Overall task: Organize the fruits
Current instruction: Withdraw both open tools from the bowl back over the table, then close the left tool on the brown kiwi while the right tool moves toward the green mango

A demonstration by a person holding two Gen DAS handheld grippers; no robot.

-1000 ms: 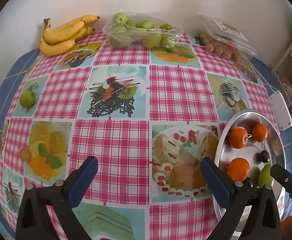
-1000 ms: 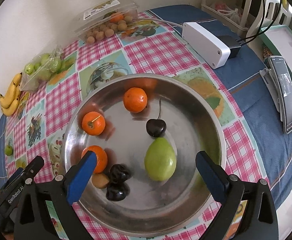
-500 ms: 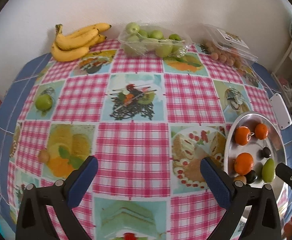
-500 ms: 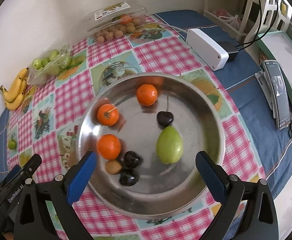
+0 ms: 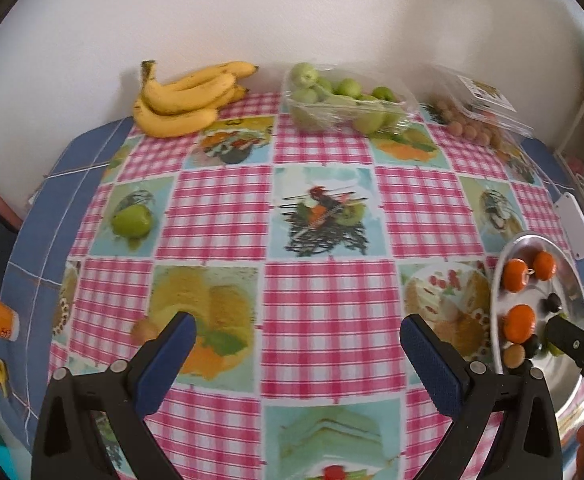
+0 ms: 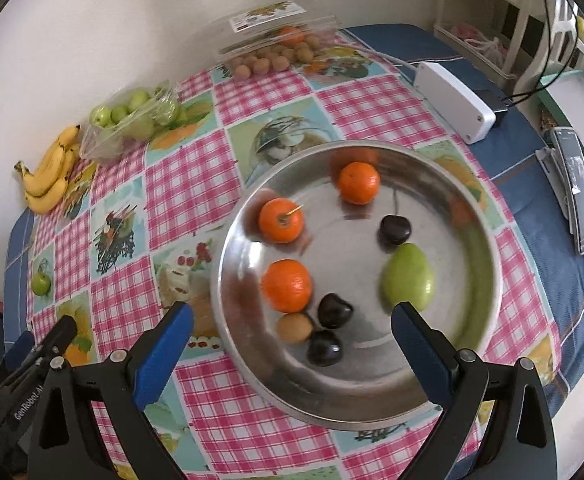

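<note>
Under the wide-open right tool (image 6: 292,332), a steel bowl (image 6: 471,216) holds three oranges (image 6: 287,286), a pear (image 6: 407,276) and perhaps cherries (image 6: 333,310).

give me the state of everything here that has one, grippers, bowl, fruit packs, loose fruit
left gripper: open, empty, above the tablecloth
right gripper: open, empty, above the bowl
steel bowl: upright, holding fruit
clear clamshell box: lid ajar, small brown fruits inside
plastic bag of green fruit: lying by the wall
bananas: one bunch, unpeeled
green apple: loose on the tablecloth
small brown fruit: loose on the tablecloth
</note>
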